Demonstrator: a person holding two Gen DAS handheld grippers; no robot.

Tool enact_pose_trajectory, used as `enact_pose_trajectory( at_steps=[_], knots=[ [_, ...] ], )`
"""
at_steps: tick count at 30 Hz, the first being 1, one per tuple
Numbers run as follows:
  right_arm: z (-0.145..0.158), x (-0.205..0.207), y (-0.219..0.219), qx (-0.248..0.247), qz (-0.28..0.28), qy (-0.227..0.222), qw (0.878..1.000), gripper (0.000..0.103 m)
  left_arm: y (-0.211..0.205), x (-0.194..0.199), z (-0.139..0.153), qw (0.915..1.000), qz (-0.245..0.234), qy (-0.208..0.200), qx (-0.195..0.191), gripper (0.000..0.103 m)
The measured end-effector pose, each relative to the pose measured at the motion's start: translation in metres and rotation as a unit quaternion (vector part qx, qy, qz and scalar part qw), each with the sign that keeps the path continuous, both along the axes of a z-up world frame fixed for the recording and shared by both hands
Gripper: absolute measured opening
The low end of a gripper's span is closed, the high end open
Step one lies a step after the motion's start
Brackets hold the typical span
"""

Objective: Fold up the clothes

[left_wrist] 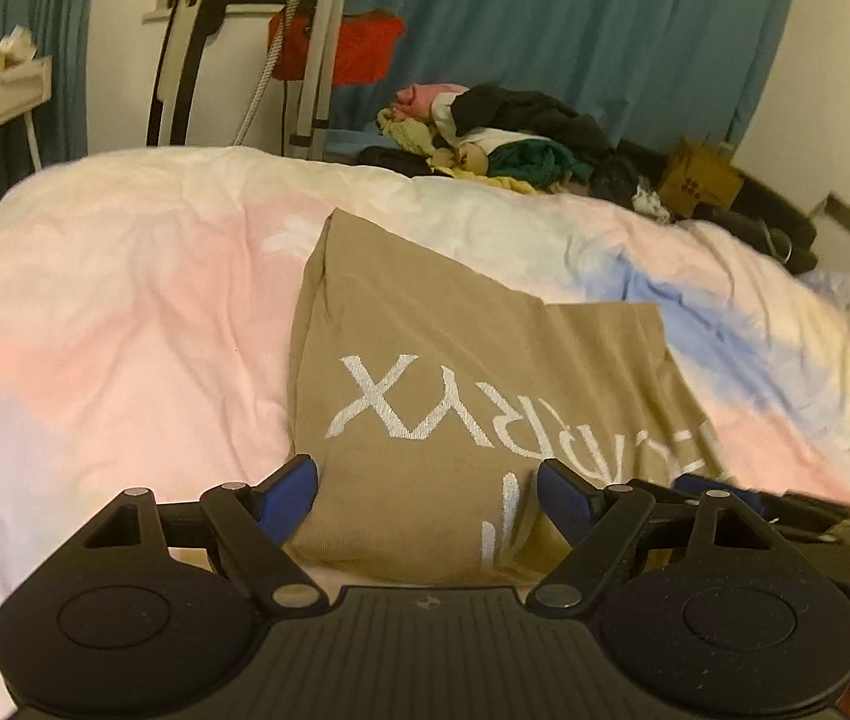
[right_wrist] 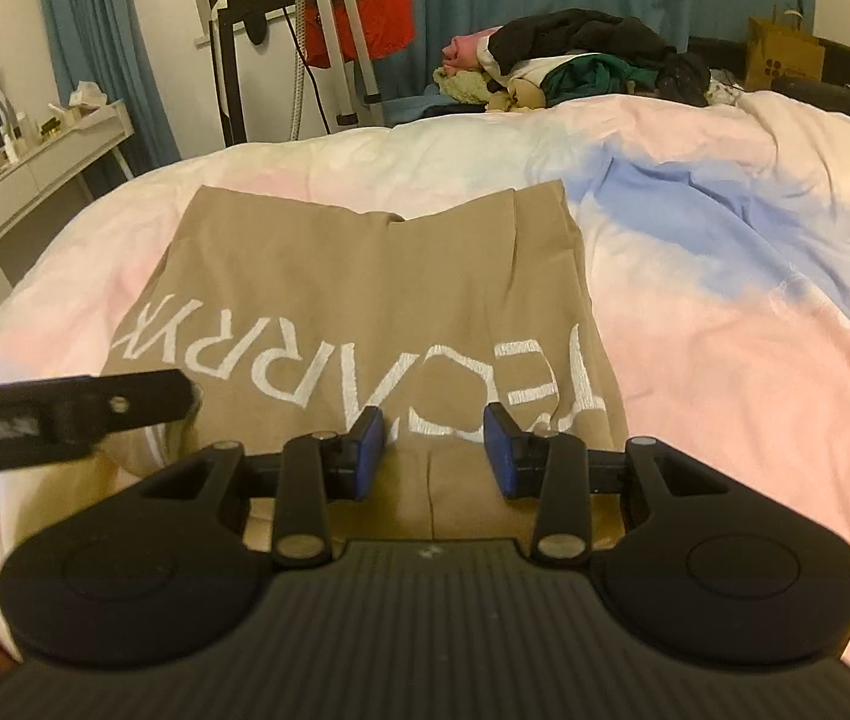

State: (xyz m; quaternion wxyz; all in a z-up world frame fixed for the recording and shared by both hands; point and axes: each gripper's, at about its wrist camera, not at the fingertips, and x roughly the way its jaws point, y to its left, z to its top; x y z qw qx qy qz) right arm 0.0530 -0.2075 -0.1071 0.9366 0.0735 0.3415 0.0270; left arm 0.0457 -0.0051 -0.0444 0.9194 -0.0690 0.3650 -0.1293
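A tan shirt [left_wrist: 425,360] with white lettering lies partly folded on the pastel bed cover [left_wrist: 125,312]. It also shows in the right wrist view [right_wrist: 365,276]. My left gripper [left_wrist: 428,495] is open and empty, low over the shirt's near left edge. My right gripper [right_wrist: 434,447] is open and empty over the shirt's near right part. The right gripper shows at the right edge of the left wrist view [left_wrist: 785,510]. The left gripper's finger shows at the left of the right wrist view [right_wrist: 95,408].
A heap of unfolded clothes [left_wrist: 503,132] lies at the far side of the bed, also in the right wrist view [right_wrist: 575,60]. A tripod [right_wrist: 335,30], blue curtains [left_wrist: 575,18], a white vanity shelf [right_wrist: 35,156] and a brown paper bag [right_wrist: 785,54] stand around the bed.
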Motion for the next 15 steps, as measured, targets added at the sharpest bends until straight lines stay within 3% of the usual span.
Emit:
enact_pose_trajectory(
  at_steps=[3,5,9,15],
  knots=[
    [-0.001,0.0,0.001,-0.003,0.0,0.0,1.0,0.039,0.017,-0.011,0.007,0.9985,0.011,0.011,-0.052,0.081],
    [-0.001,0.0,0.001,-0.005,0.001,0.0,1.0,0.039,0.033,-0.025,0.011,0.9938,0.02,0.013,-0.108,0.079],
    [-0.001,0.001,0.0,-0.001,-0.001,0.001,1.0,0.039,0.056,-0.037,0.0,0.9767,0.033,0.056,-0.205,0.08],
    [0.0,0.0,0.002,-0.004,-0.004,0.001,1.0,0.039,0.059,-0.003,-0.032,0.9483,0.066,0.129,-0.282,0.077]
  ],
)
